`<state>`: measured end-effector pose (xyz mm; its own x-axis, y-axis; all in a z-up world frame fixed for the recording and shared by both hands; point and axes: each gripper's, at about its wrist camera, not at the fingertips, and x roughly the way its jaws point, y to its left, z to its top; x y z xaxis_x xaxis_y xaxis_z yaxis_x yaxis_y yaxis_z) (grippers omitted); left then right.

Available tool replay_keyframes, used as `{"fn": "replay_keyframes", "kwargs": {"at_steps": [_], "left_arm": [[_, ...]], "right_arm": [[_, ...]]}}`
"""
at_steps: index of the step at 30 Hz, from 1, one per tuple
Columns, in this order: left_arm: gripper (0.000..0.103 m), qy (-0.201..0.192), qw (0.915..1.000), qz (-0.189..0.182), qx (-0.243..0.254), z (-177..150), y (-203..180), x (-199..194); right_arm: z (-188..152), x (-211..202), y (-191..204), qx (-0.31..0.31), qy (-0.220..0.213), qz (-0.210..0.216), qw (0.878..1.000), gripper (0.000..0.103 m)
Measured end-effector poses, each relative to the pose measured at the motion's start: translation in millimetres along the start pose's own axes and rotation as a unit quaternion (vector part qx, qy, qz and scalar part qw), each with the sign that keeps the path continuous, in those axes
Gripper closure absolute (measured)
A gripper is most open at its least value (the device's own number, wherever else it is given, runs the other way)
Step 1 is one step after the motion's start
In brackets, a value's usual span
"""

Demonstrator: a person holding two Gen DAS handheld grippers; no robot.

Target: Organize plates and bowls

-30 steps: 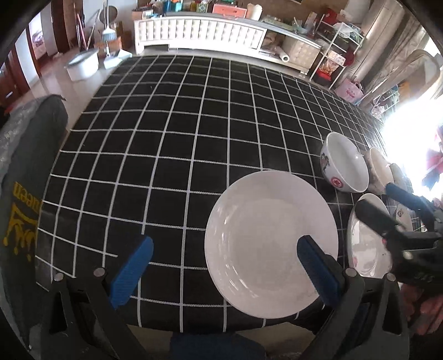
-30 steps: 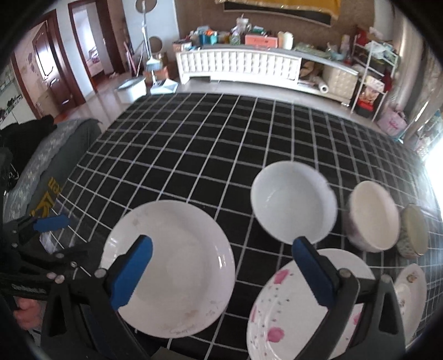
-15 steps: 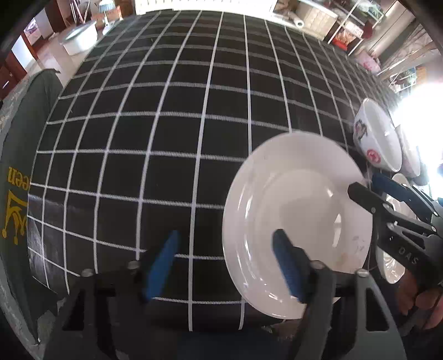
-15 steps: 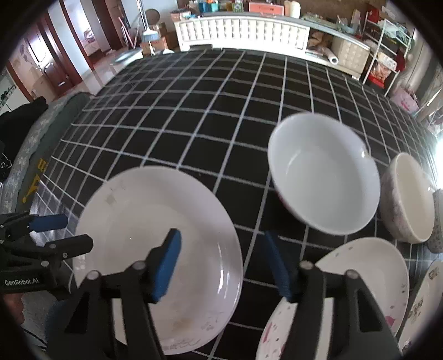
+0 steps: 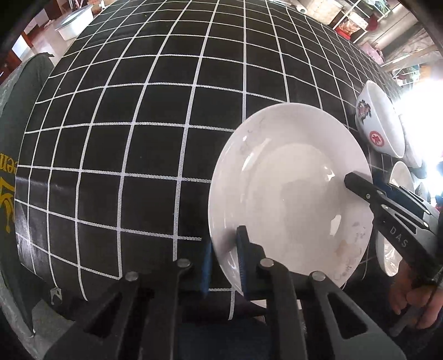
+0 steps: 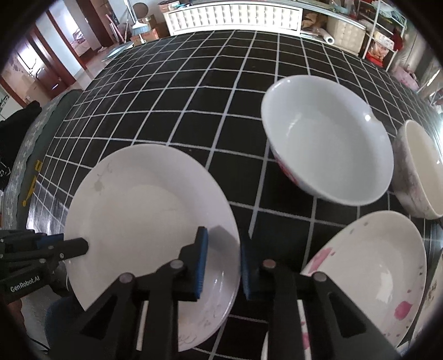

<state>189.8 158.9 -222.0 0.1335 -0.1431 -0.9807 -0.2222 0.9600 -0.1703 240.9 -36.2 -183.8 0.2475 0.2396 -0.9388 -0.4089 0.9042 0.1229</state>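
Note:
A plain white plate [image 5: 290,191] lies near the front edge of the black checked table [image 5: 138,110]; it also shows in the right wrist view [image 6: 144,216]. My left gripper [image 5: 224,260] is shut on the plate's near left rim. My right gripper [image 6: 221,263] is shut on its right rim, one pad above and one below. The right gripper also shows in the left wrist view [image 5: 360,188], and the left gripper in the right wrist view [image 6: 74,245]. A white bowl [image 6: 326,138] stands behind the plate.
A pink-flowered plate [image 6: 368,277] lies right of the white plate. A speckled bowl [image 6: 418,169] stands at the far right. A dark cloth-covered chair [image 5: 16,116] is at the table's left. A white sideboard [image 6: 235,13] stands beyond the table.
Both grippers have come down and forward and closed on opposite rims of the white plate. They were open a second ago.

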Motion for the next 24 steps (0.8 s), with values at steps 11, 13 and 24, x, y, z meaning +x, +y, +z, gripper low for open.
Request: {"fn": "replay_keyframes", "kwargs": {"at_steps": [11, 13, 24], "left_arm": [[0.088, 0.002, 0.9999, 0.017, -0.001, -21.4, -30.7, -11.9], [0.088, 0.003, 0.9999, 0.015, -0.004, -24.7, -32.0, -9.0], [0.088, 0.000, 0.9998, 0.017, -0.014, -35.2, -30.9, 1.5]], "right_arm": [[-14.4, -20.7, -13.0, 0.021, 0.000, 0.003, 1.000, 0.079], [-11.9, -16.0, -8.3, 0.022, 0.002, 0.002, 1.000, 0.079], [-8.9, -8.6, -4.9, 0.018, 0.005, 0.000, 1.000, 0.079]]}}
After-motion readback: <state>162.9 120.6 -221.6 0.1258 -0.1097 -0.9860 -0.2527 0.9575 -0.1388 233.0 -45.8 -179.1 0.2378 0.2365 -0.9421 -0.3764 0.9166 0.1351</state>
